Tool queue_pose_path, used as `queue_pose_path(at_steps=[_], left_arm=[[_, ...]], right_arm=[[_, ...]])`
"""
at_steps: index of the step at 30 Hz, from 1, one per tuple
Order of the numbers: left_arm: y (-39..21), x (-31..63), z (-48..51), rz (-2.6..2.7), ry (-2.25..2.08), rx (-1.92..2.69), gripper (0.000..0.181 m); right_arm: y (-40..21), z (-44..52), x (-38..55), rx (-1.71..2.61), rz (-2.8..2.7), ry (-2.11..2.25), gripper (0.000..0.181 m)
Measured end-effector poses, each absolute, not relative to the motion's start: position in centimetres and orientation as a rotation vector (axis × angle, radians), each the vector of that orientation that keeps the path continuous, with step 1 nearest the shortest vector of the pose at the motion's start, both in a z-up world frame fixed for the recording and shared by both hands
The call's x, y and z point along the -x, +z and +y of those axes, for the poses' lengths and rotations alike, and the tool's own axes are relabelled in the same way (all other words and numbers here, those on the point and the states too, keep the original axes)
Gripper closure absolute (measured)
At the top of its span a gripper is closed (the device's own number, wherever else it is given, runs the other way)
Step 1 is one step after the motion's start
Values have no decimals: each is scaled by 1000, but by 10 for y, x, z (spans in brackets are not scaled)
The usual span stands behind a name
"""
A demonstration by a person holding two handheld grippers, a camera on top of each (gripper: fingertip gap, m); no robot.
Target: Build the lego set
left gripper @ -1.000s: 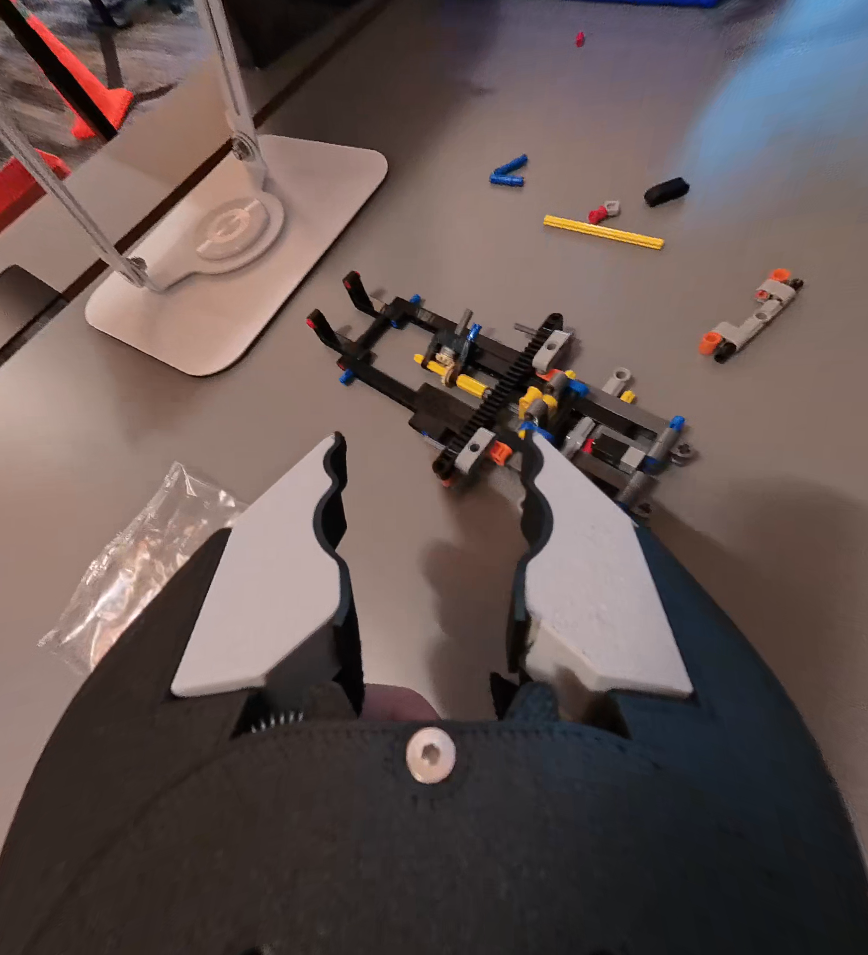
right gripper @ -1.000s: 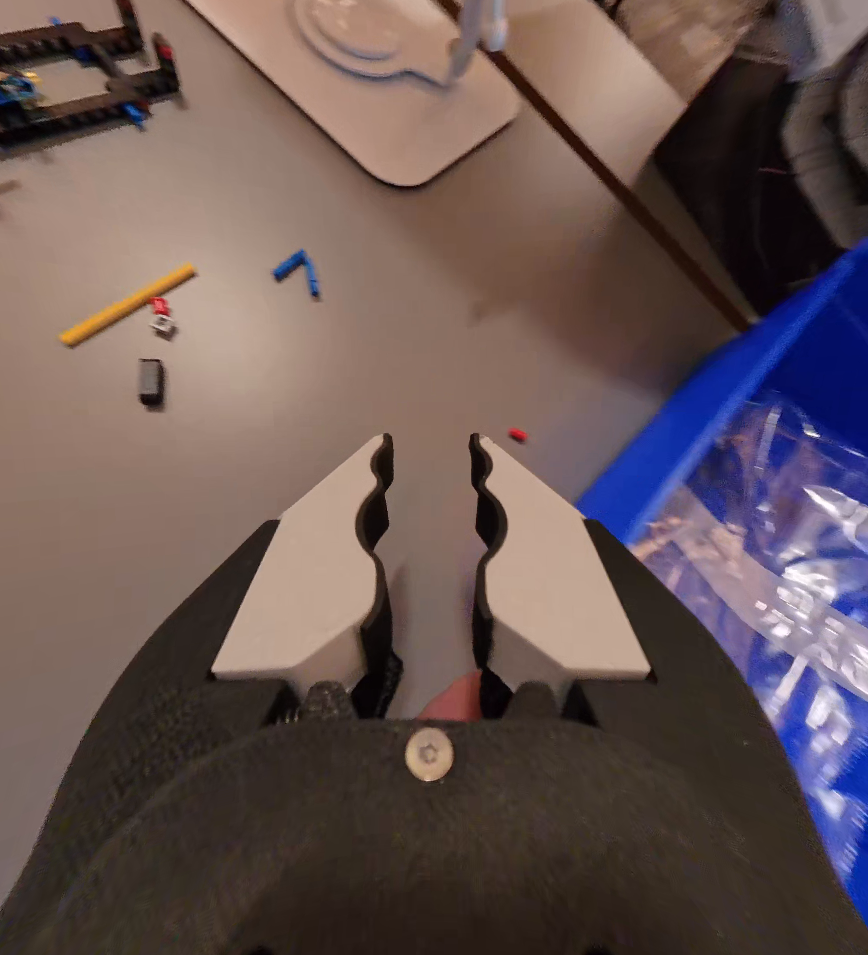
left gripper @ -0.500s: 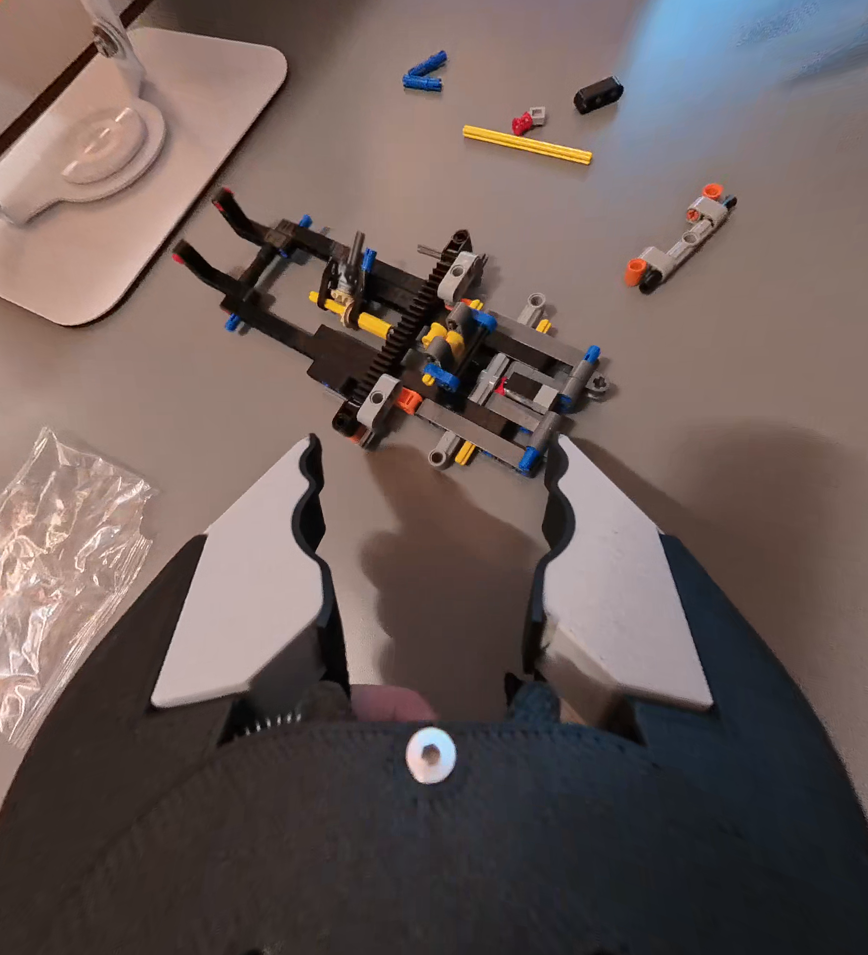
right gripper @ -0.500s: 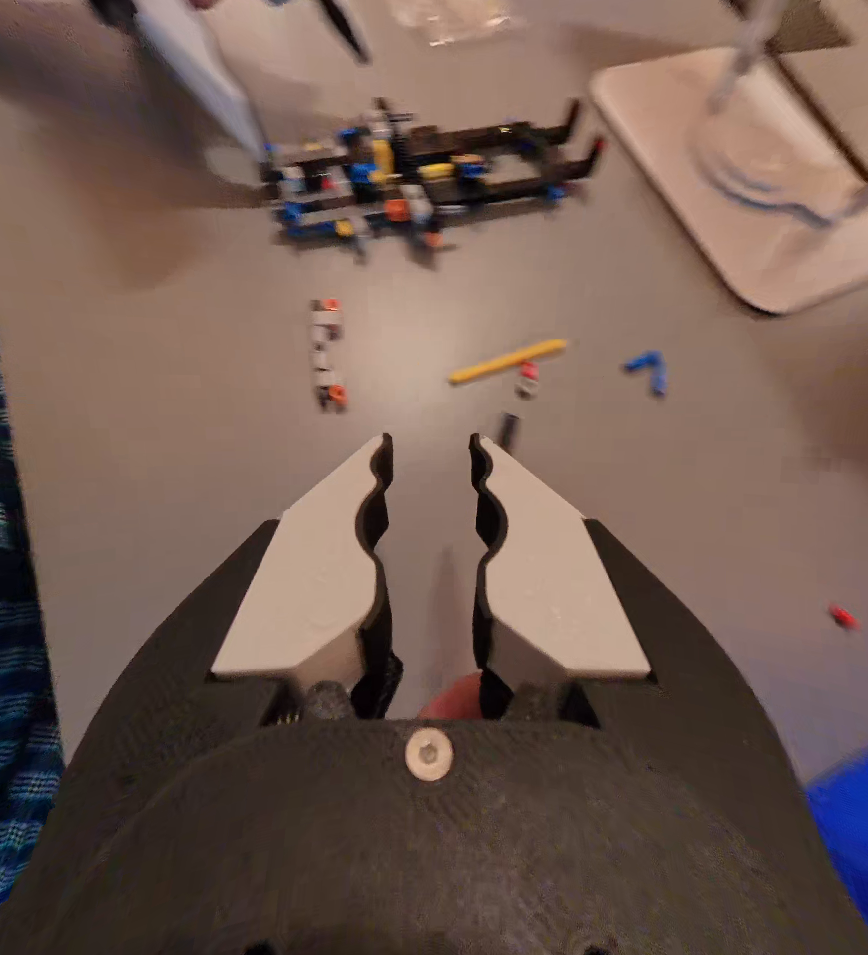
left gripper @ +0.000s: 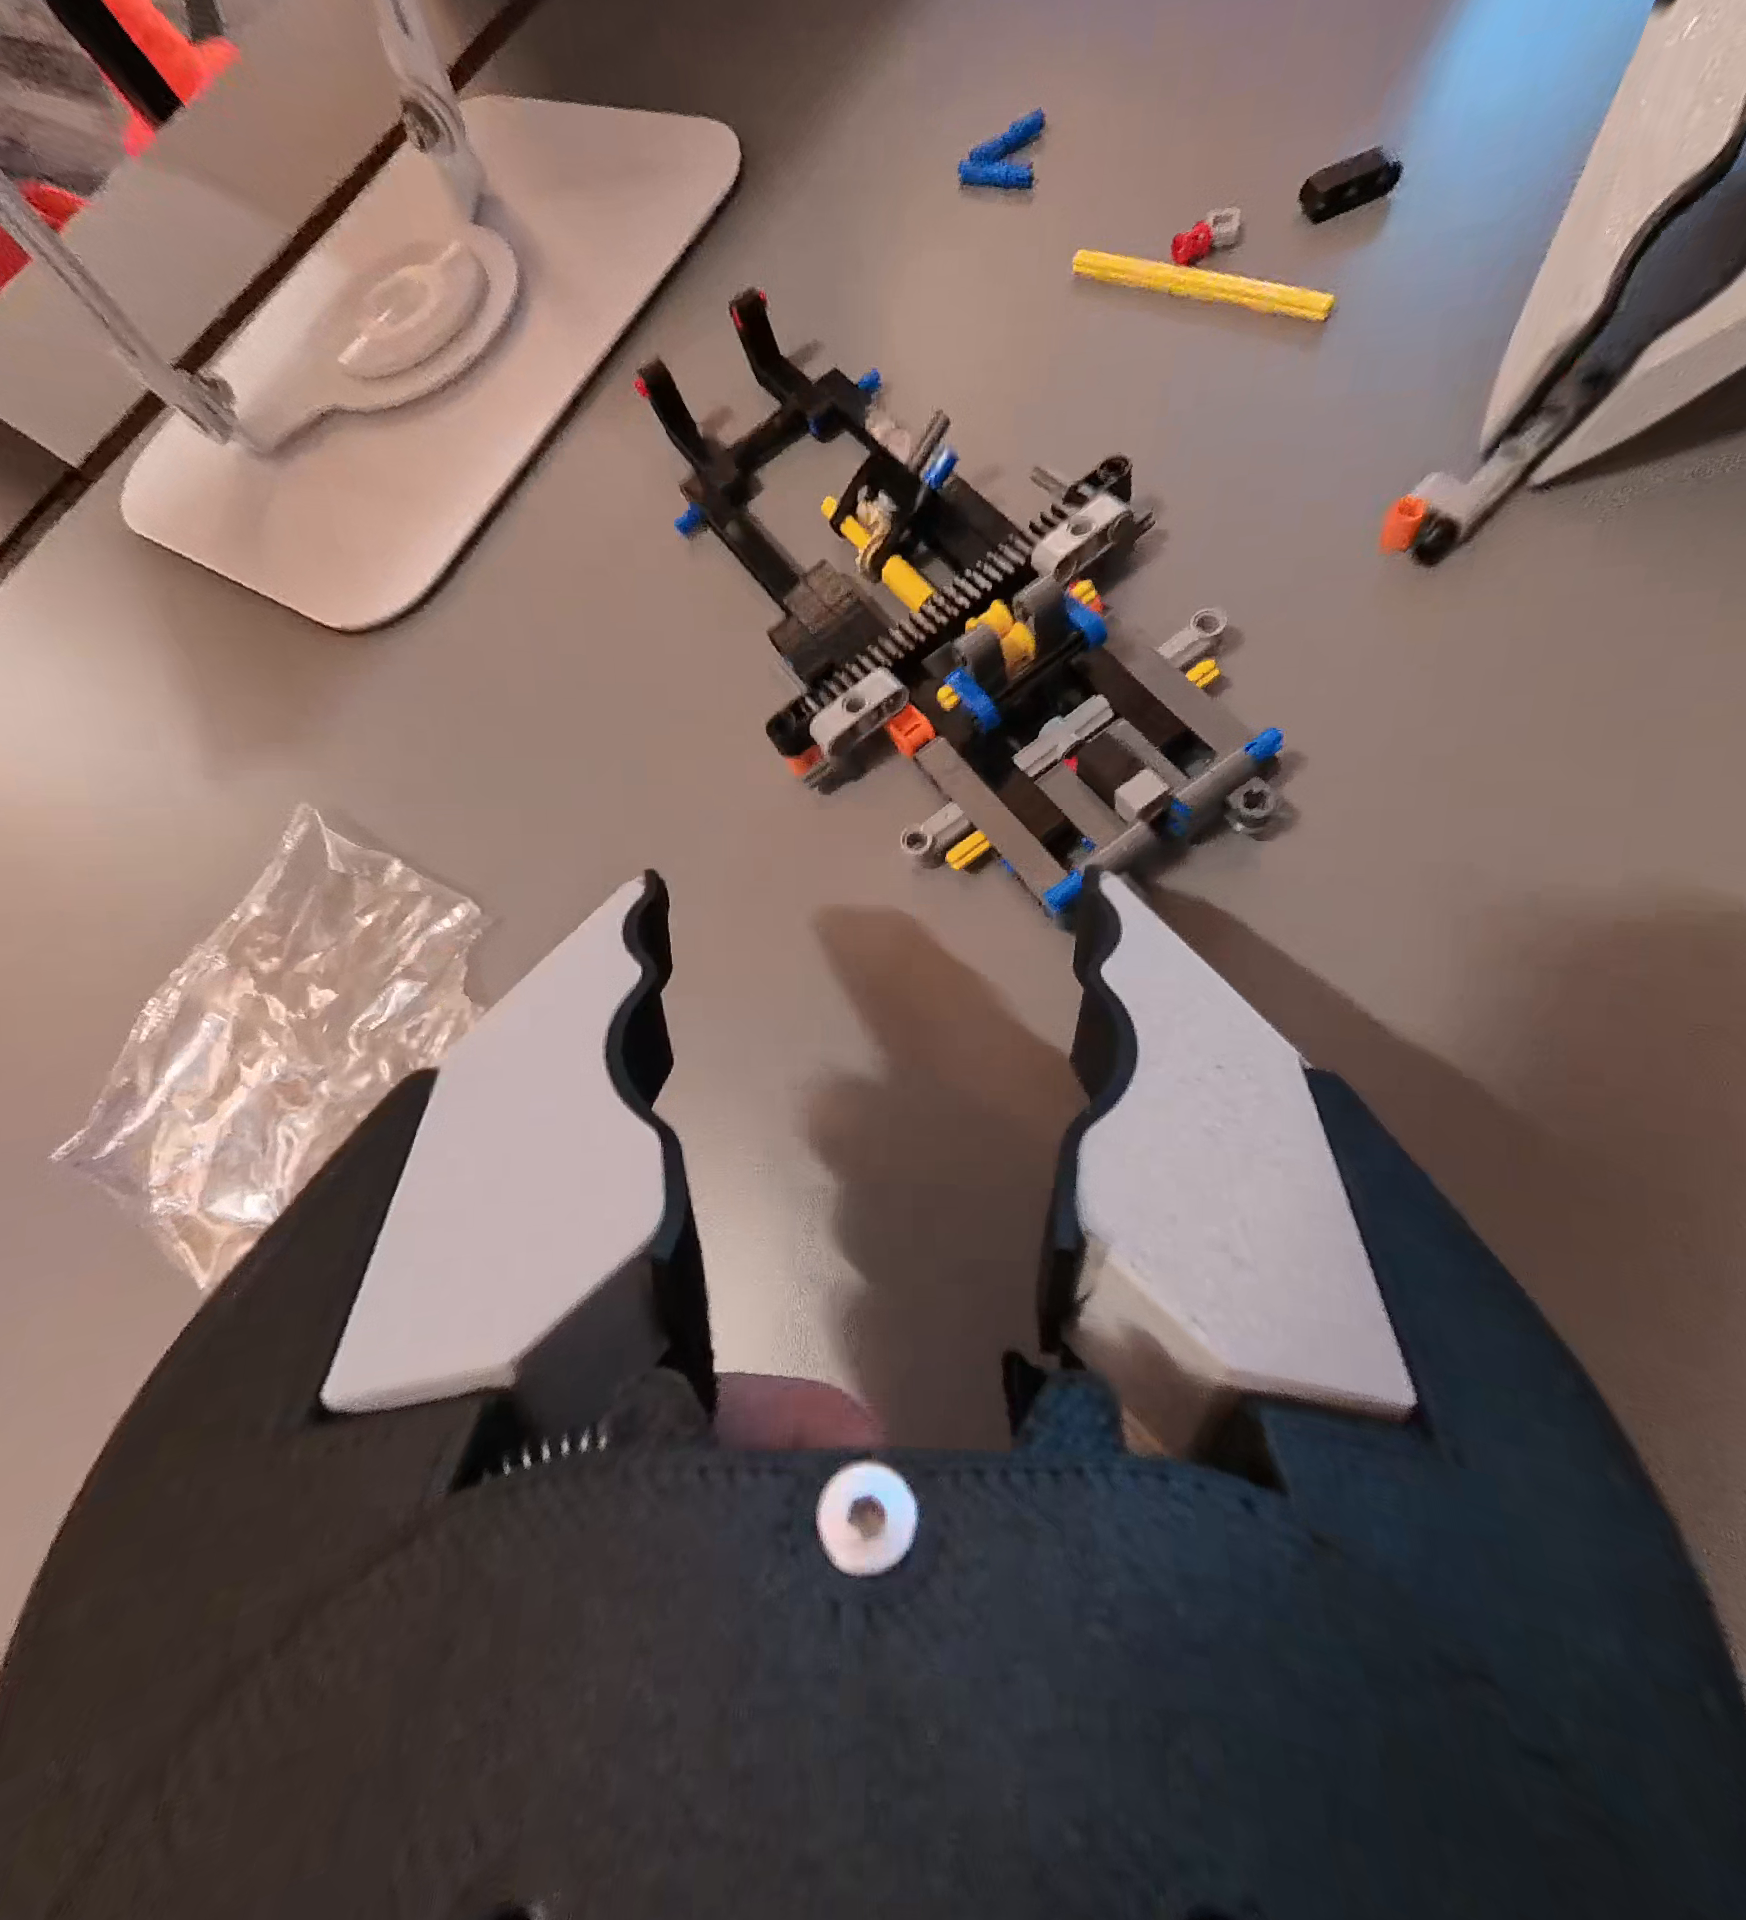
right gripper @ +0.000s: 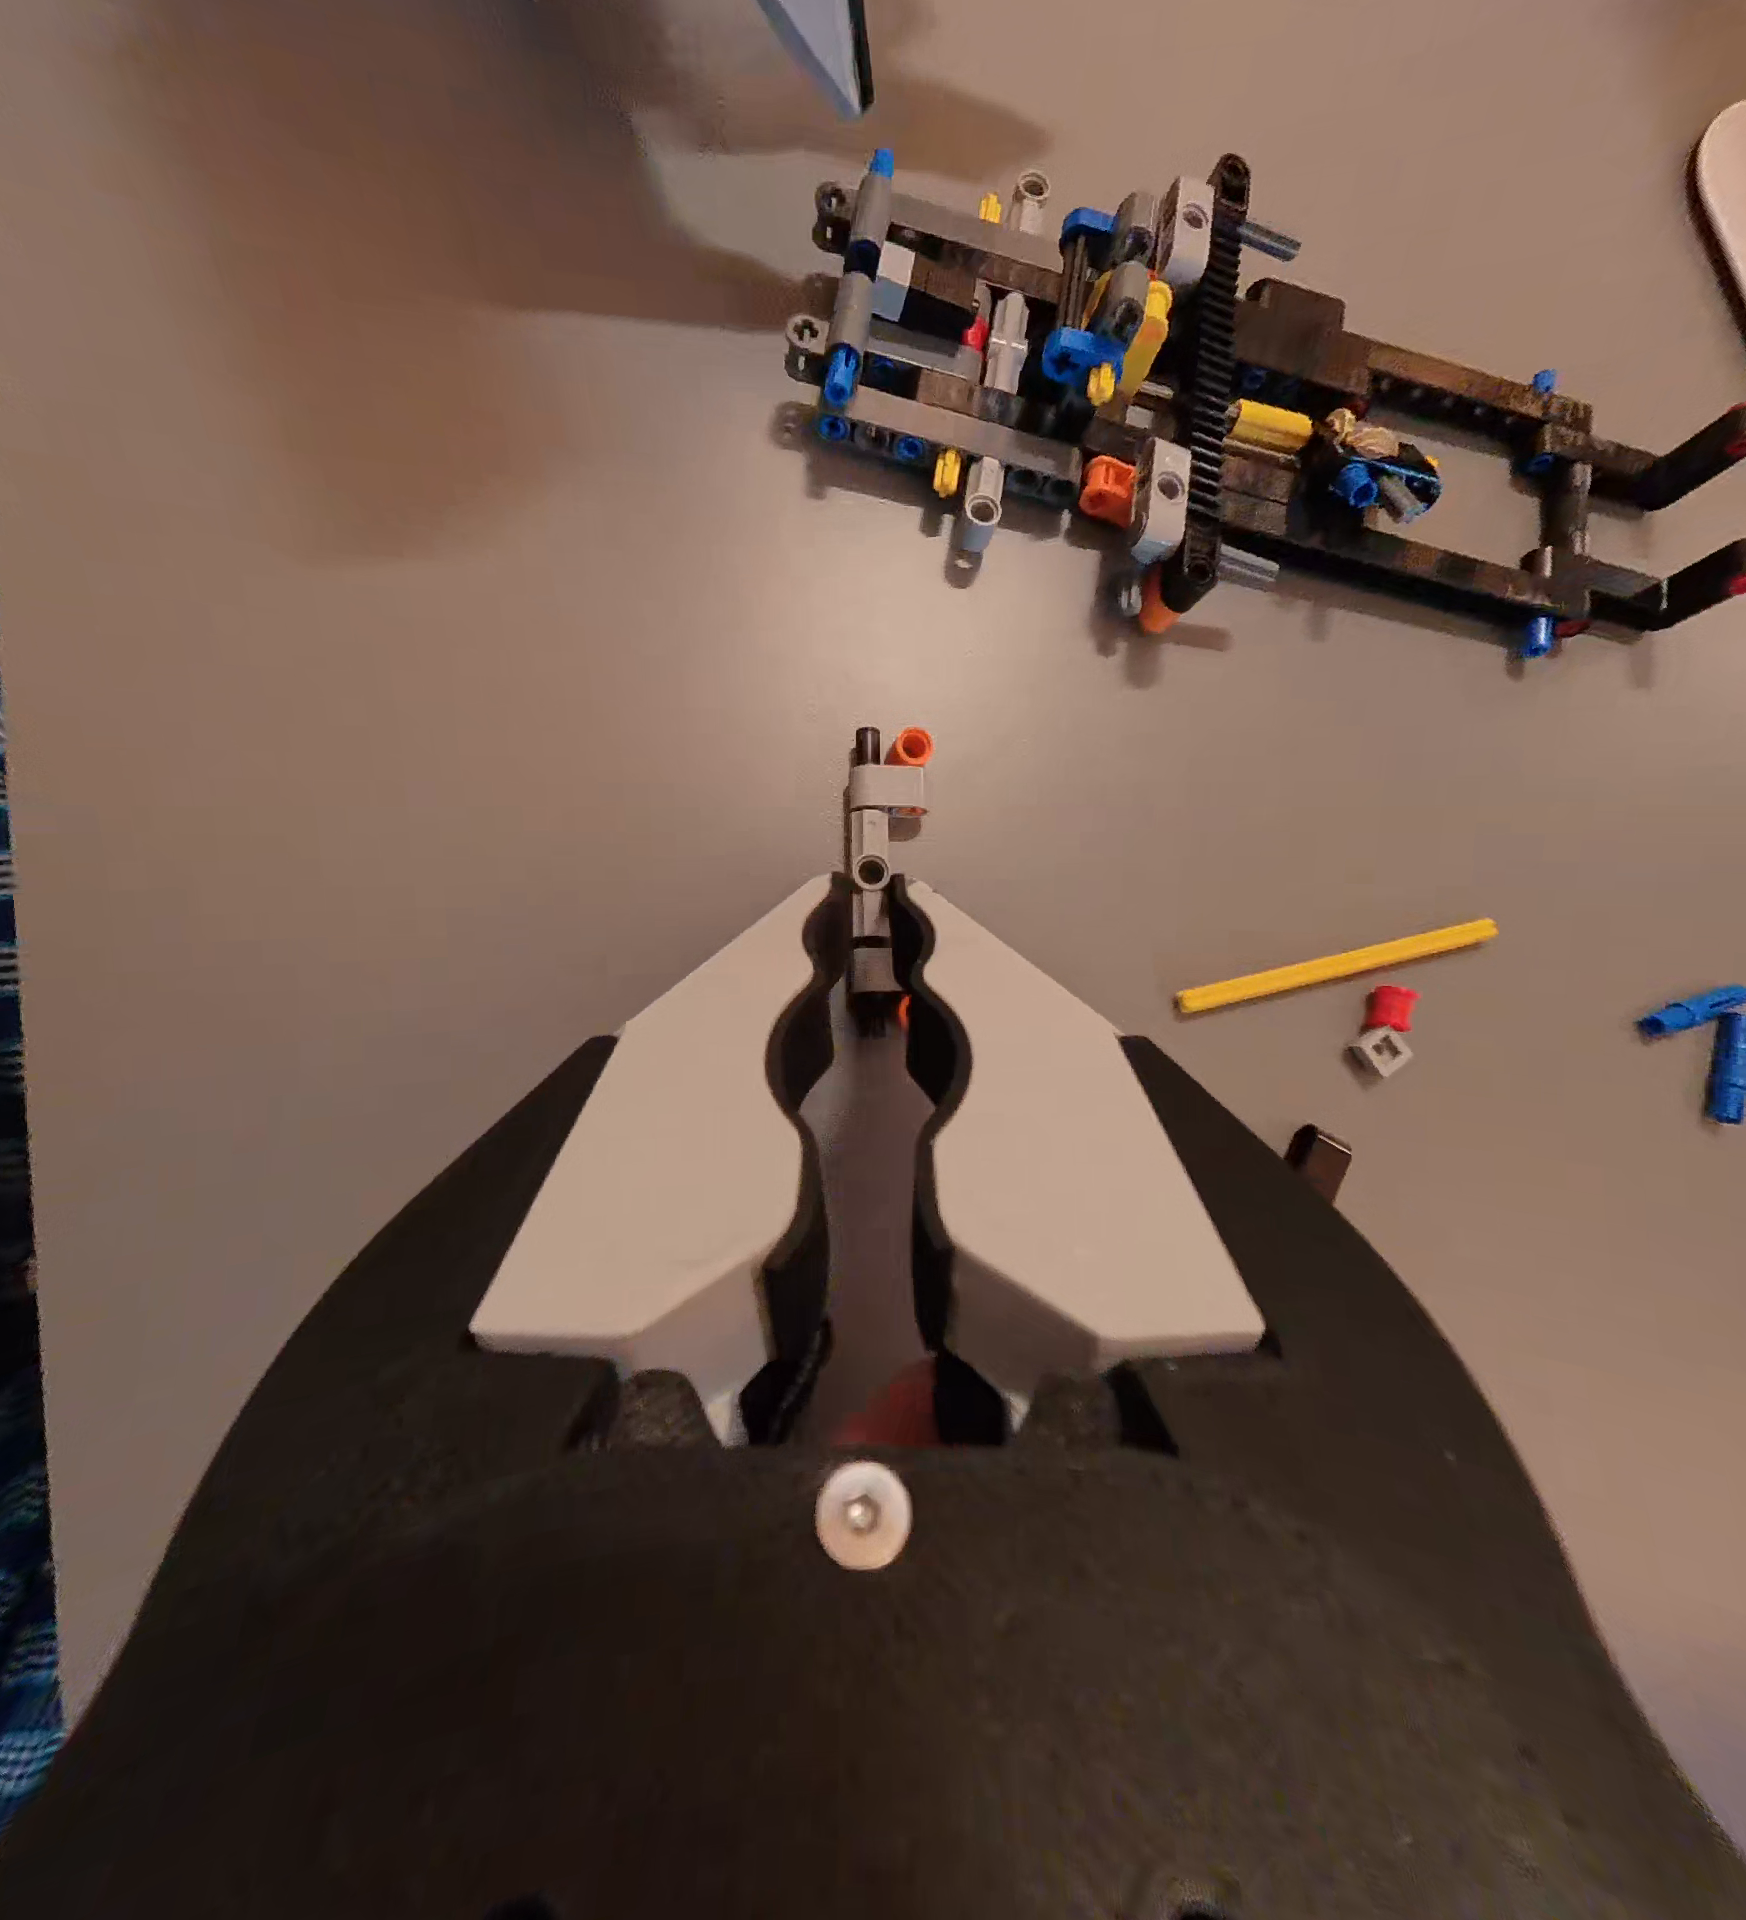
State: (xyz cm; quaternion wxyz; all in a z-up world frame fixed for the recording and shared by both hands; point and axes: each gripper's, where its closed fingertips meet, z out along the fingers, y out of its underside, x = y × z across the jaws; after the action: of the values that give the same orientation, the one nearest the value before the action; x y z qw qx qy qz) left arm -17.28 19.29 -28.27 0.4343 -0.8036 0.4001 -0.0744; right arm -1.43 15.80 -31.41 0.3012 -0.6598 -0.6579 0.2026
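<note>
My grey table [left gripper: 225, 727]
A white stand base [left gripper: 536, 312] sits at its far edge, warm light overhead.

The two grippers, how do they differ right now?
The left gripper is wide open with nothing between its fingers, near the big lego frame. The right gripper is nearly closed around the small grey piece, away from the frame. Both have grey fingers on black bodies.

The right tongs [right gripper: 864, 883] have swung from the bin side and closed around the small grey subassembly [right gripper: 874, 831].
</note>
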Motion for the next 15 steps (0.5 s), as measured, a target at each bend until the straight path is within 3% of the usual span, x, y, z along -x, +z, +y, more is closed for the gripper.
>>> queue_pose_path(at_steps=[7,15], left_arm=[[-254,124,167,1083,-219,1863,109],[-280,64,120,1147,-302,1885,118]], right_arm=[[-314,162,21,1875,-1606,594,177],[-299,153,28,1788,-1594,635,154]])
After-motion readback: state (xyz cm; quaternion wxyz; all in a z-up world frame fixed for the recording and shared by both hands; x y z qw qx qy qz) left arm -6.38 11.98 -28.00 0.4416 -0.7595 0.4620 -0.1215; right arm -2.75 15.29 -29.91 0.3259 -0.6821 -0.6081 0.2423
